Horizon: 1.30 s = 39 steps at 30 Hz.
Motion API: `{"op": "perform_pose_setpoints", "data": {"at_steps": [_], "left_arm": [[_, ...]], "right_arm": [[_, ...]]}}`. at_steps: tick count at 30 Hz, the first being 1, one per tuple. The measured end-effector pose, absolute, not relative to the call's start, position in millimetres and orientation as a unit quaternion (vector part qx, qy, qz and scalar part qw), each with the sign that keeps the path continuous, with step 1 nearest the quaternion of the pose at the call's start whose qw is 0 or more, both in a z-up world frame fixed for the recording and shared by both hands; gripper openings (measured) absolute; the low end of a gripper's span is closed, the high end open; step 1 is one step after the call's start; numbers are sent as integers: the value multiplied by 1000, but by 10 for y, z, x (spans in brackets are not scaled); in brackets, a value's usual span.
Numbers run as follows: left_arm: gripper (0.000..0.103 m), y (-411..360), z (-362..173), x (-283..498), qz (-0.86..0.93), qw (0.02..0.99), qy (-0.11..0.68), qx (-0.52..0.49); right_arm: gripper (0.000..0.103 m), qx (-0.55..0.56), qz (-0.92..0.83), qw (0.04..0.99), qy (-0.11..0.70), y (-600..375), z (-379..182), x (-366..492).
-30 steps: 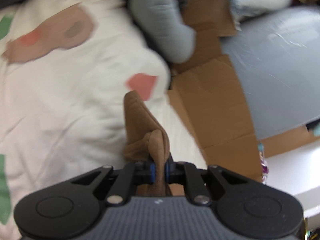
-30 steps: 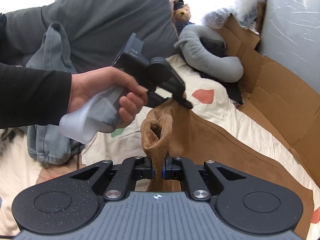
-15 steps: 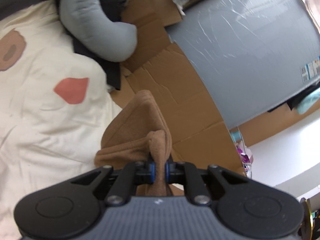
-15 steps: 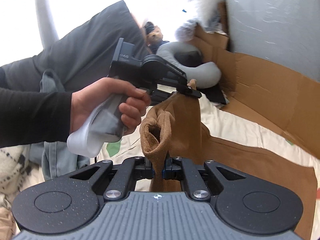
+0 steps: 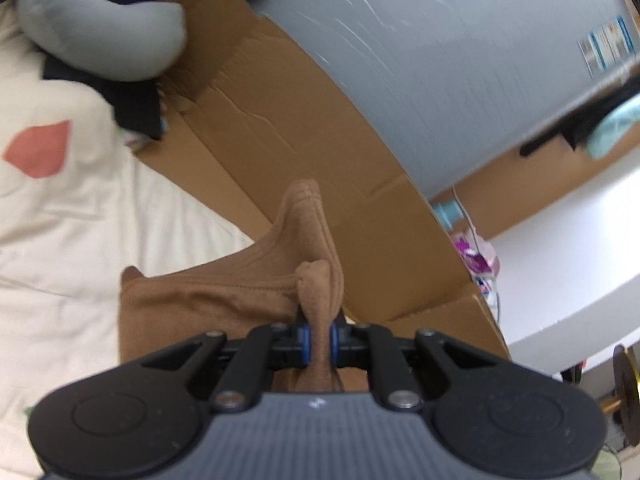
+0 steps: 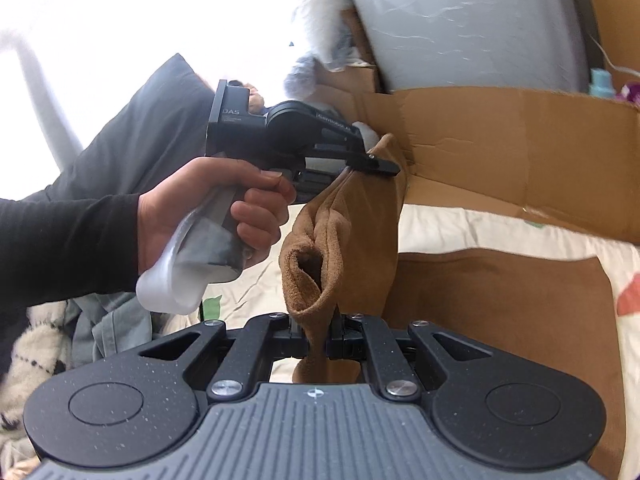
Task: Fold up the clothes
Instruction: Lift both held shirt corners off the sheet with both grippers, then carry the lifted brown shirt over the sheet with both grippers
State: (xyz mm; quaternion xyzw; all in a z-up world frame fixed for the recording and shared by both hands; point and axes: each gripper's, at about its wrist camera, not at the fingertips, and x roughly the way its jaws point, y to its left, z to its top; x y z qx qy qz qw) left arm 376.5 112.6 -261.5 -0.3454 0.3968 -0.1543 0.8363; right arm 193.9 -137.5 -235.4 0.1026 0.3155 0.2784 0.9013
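Underneath, a cream bedsheet (image 5: 80,240) meets flattened cardboard (image 5: 280,128) beside a grey wall (image 5: 460,80).

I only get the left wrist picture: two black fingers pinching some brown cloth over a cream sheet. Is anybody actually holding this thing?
Observer: Yes. The right wrist view shows a bare hand in a black sleeve gripping the handle of the left gripper.
Operator: Does anything else hold the brown garment?
Observer: The right gripper is shut on another bunched edge of it, nearer that camera.
Operator: Is all of it lifted?
Observer: No. A broad part of it lies flat on the cream sheet, to the right in that view.
Operator: Other clothes nearby?
Observer: A grey-blue garment sits crumpled below the hand.
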Motion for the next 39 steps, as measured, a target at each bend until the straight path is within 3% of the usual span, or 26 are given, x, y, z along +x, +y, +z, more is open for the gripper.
{"op": "perform_pose_setpoints", "data": {"at_steps": [17,39], "left_arm": [[10,50,-2930,3952,-176,830,429,-311],[10,-1172,-3571,4081,-134,835,507,-166]], "right_arm": [[5,186,183,902,343,-2347,-2715,1831],[5,319,80,856,399,-3203,-3657,1606]]}}
